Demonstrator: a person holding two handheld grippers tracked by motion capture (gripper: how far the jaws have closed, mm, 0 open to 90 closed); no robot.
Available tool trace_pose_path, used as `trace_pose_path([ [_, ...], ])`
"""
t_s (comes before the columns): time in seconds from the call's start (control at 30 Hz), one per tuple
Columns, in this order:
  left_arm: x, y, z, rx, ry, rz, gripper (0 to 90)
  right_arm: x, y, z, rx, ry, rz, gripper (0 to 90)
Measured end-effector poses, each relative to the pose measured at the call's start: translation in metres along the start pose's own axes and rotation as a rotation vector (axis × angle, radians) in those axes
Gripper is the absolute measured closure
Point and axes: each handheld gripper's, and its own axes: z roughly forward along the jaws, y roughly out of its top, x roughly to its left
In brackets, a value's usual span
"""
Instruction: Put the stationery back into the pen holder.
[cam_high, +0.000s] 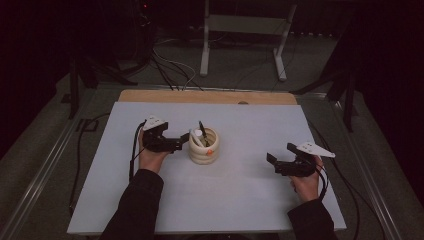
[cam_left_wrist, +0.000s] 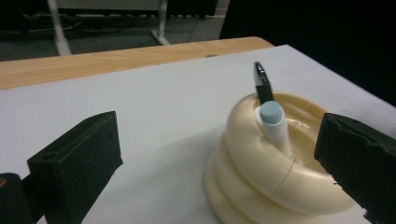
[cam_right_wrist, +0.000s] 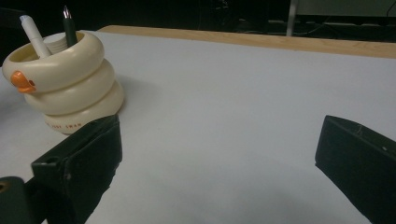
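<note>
A cream pen holder (cam_high: 204, 146) made of stacked rings, with an orange beak, stands near the middle of the white board (cam_high: 240, 200). It holds a white pen with a pale blue cap (cam_left_wrist: 275, 123) and a black pen (cam_left_wrist: 262, 84). My left gripper (cam_high: 182, 141) is just left of the holder, open. In the left gripper view its jaws stand wide, with the holder (cam_left_wrist: 275, 172) close ahead toward the right jaw and nothing pressed between the pads. My right gripper (cam_high: 281, 155) rests open at the right of the board. The holder (cam_right_wrist: 65, 84) is far off to its left.
A wooden table edge (cam_high: 207, 96) runs behind the white board. Beyond it, on the dark floor, are the legs of a white stand (cam_high: 242, 45) and loose cables (cam_high: 170, 67). Bare board lies between the holder and my right gripper.
</note>
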Motion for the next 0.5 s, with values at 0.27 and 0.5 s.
trace_pose_path([
  [0.27,0.004,0.000,-0.016,0.035,0.071,0.064,0.9,0.000,0.000,0.000,-0.001,0.000,0.000,0.8],
  [0.5,0.013,-0.010,-0.036,0.037,0.122,0.093,0.5,0.001,-0.001,-0.002,-0.005,0.002,-0.006,0.8],
])
